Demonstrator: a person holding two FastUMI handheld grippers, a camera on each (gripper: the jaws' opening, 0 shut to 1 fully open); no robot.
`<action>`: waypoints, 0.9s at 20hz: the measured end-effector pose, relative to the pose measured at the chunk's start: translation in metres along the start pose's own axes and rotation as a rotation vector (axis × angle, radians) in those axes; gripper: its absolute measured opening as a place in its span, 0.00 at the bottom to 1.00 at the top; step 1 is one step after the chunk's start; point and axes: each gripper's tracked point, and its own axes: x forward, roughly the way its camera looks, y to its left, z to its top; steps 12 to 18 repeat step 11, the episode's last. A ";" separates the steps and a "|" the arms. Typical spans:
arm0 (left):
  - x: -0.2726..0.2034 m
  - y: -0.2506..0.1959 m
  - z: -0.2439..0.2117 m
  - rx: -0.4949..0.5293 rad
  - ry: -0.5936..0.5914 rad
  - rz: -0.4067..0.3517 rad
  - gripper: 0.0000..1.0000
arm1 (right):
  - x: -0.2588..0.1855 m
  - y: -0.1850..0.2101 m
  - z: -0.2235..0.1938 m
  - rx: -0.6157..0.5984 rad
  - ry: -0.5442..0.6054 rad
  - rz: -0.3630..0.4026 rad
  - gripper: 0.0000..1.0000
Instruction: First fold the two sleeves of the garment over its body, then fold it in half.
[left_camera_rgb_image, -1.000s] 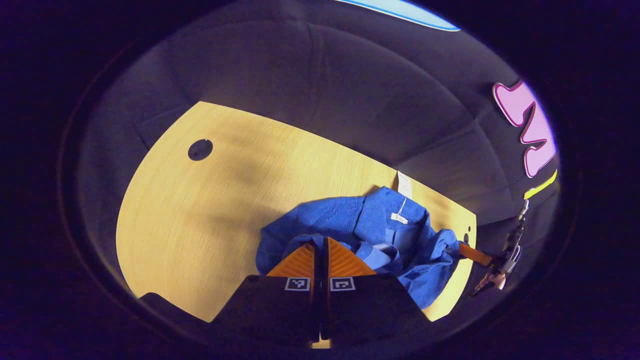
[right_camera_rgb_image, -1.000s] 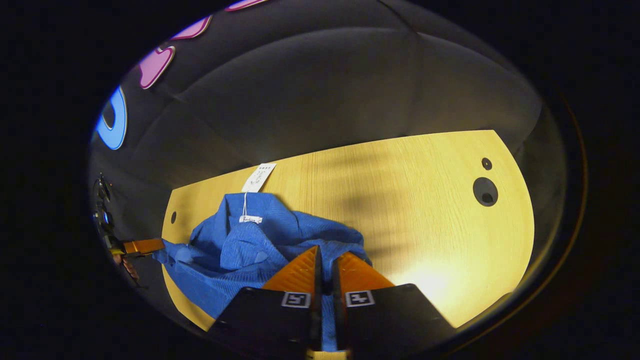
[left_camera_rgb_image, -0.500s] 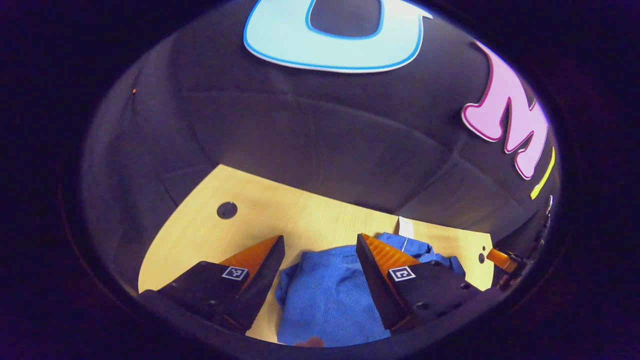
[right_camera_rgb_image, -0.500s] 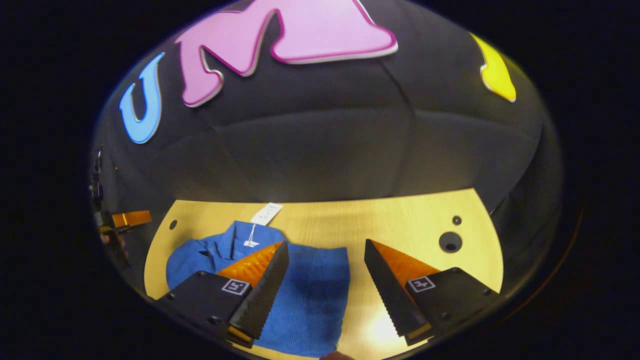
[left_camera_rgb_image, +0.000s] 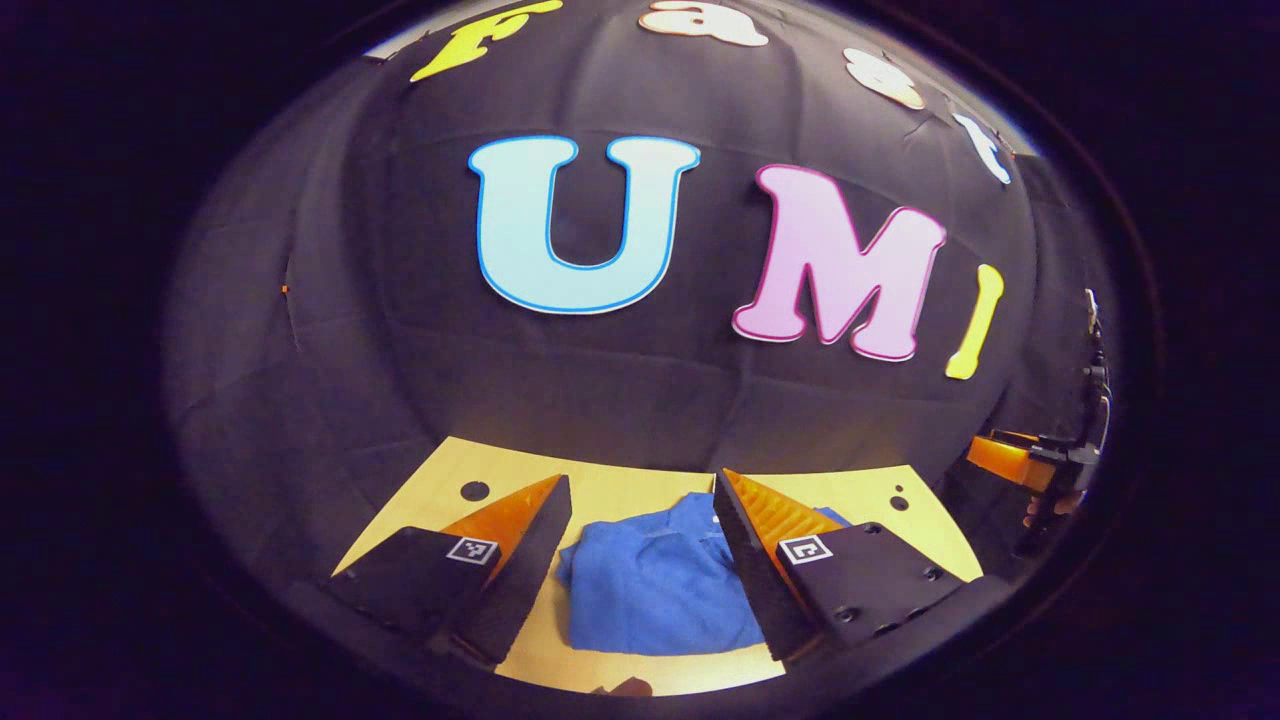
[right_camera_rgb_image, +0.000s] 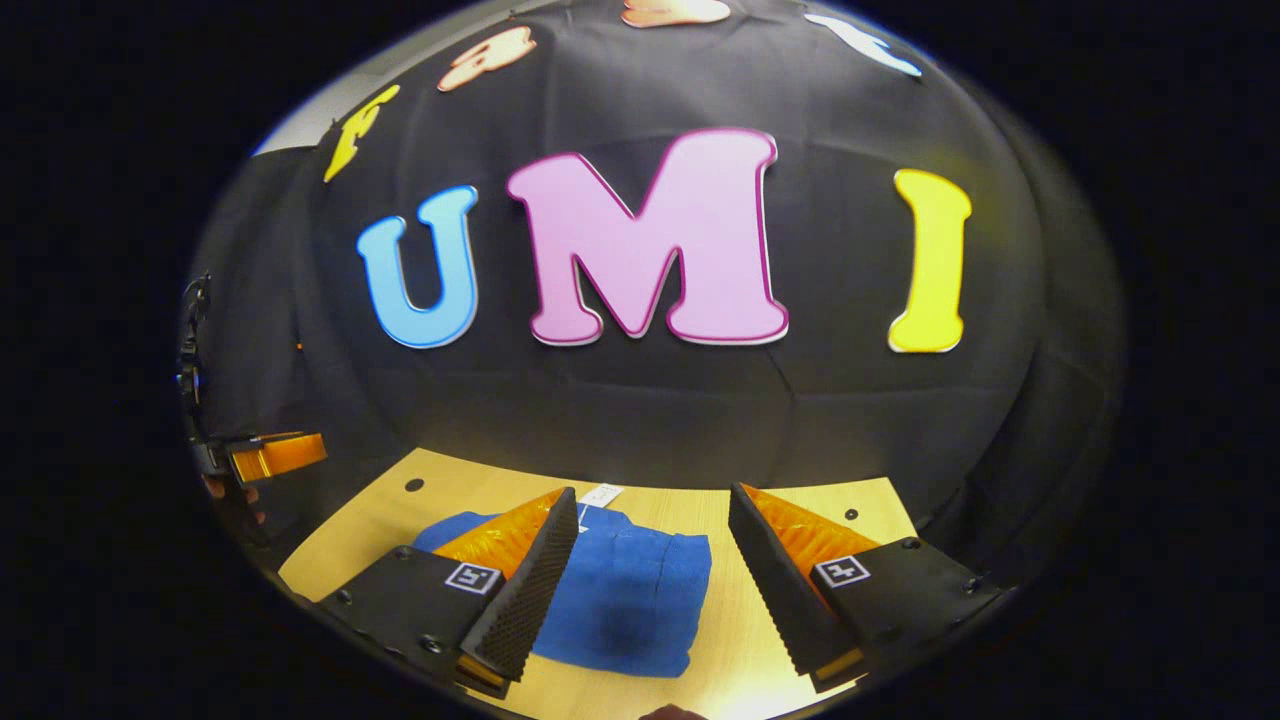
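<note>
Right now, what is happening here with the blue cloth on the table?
A person holds a two-finger gripper in each hand above a light wooden table. The blue knitted garment lies there as a compact folded bundle with a white tag at its far edge. The left gripper and the right gripper are both open and touch nothing.

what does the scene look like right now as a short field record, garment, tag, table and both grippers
garment: blue knit garment, folded into a compact block, lying flat
tag: white paper tag at the garment's far edge
surface: light wooden table with small round holes
left gripper: open, raised above the garment, holding nothing
right gripper: open, raised above the garment, holding nothing
task state: folds appear done, garment released
</note>
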 end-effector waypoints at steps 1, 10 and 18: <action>-0.022 -0.002 -0.002 0.009 -0.025 -0.005 0.85 | -0.026 0.014 0.003 0.004 -0.023 -0.008 0.98; -0.197 -0.010 -0.050 0.104 -0.242 -0.002 0.84 | -0.217 0.153 -0.047 0.100 -0.139 0.073 0.97; -0.205 -0.013 -0.055 0.112 -0.247 -0.011 0.82 | -0.228 0.157 -0.050 0.077 -0.140 0.072 0.97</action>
